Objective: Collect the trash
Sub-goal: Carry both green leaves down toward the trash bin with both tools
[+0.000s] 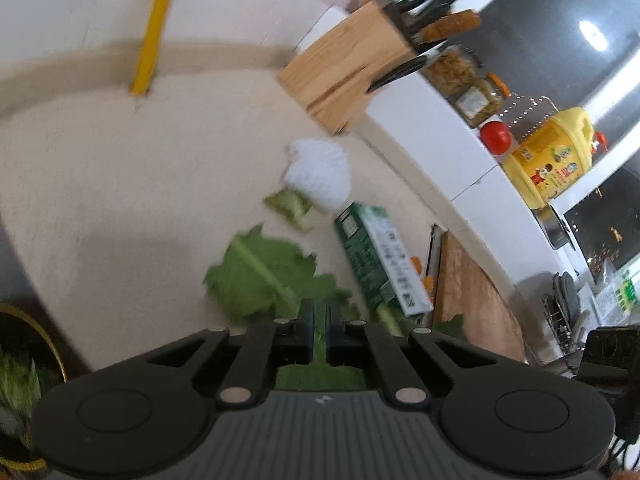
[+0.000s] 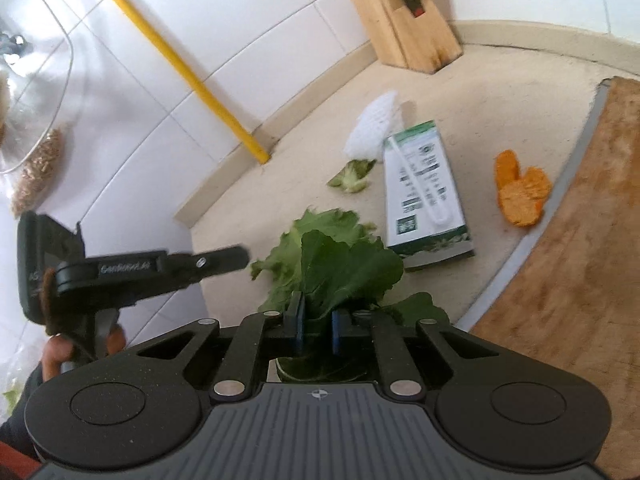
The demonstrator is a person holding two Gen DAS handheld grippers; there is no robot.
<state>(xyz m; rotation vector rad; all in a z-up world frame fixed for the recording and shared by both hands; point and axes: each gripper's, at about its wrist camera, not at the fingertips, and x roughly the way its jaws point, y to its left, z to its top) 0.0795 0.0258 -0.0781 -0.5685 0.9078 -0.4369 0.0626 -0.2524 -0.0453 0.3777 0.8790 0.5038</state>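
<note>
Pinching green leaf [image 2: 344,268], right gripper [image 2: 318,330] fingers clamped; leaf standing upright (left gripper [image 1: 319,330] likewise pinching leaf).

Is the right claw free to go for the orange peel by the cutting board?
Probably not yet. The right claw is shut on a green leaf. The orange peel lies bare on the counter beside the cutting board, nothing over it.

From the right wrist view, leaves [image 2: 320,252] lie on the counter [image 2: 500,92] at centre. The carton [image 2: 424,192] is at two o'clock, peel [image 2: 520,192] at three, knife block [image 2: 400,24] at one, cutting board [image 2: 580,260] far right.
</note>
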